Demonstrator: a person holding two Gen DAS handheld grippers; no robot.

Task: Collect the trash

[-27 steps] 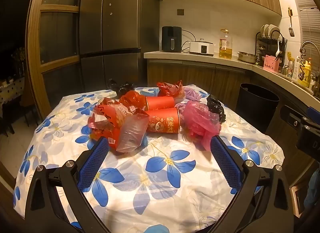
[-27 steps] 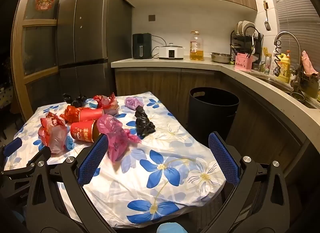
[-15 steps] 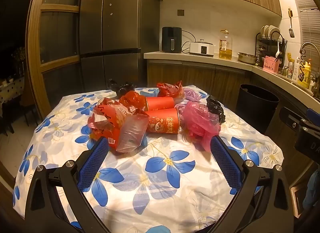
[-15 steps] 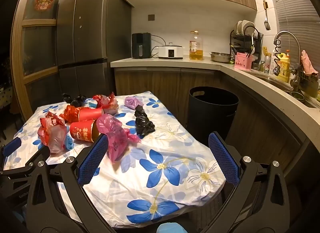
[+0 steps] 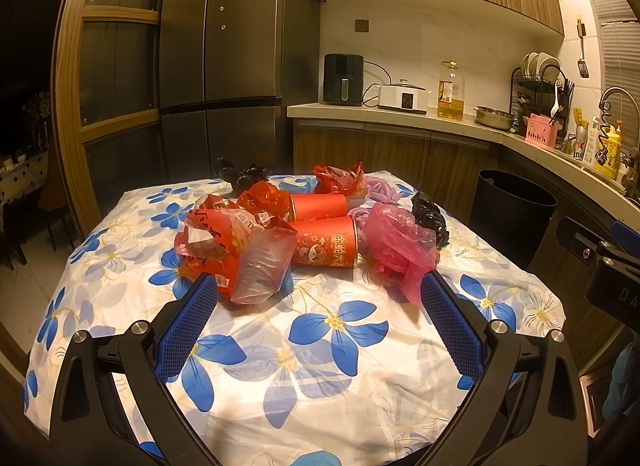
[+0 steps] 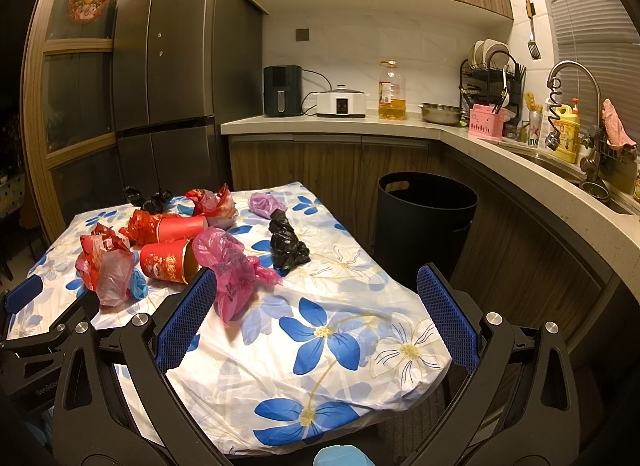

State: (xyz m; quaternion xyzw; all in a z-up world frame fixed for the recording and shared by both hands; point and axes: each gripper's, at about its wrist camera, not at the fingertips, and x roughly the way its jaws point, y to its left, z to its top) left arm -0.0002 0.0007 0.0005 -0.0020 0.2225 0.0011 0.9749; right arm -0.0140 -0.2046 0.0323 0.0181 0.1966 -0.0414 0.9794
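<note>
Red tubes: two (image 5: 323,246) (image 5: 319,206), lying on their sides mid-worktop, one behind the other
Worktop: blue-flower cloth (image 5: 332,346)
Pink bag: (image 5: 394,244) crumpled, touching near tube's right end
Red/clear bags: (image 5: 236,250) heap left of the tubes
Black bag: (image 6: 287,246) right of pink bag, apart from it
Bin: black (image 6: 426,221), on floor beside worktop's right edge
Left hand-held gripper: (image 5: 319,320) released, jaws wide, nothing between, short of the trash
Right hand-held gripper: (image 6: 316,318) released, empty, over the worktop's near right corner
</note>
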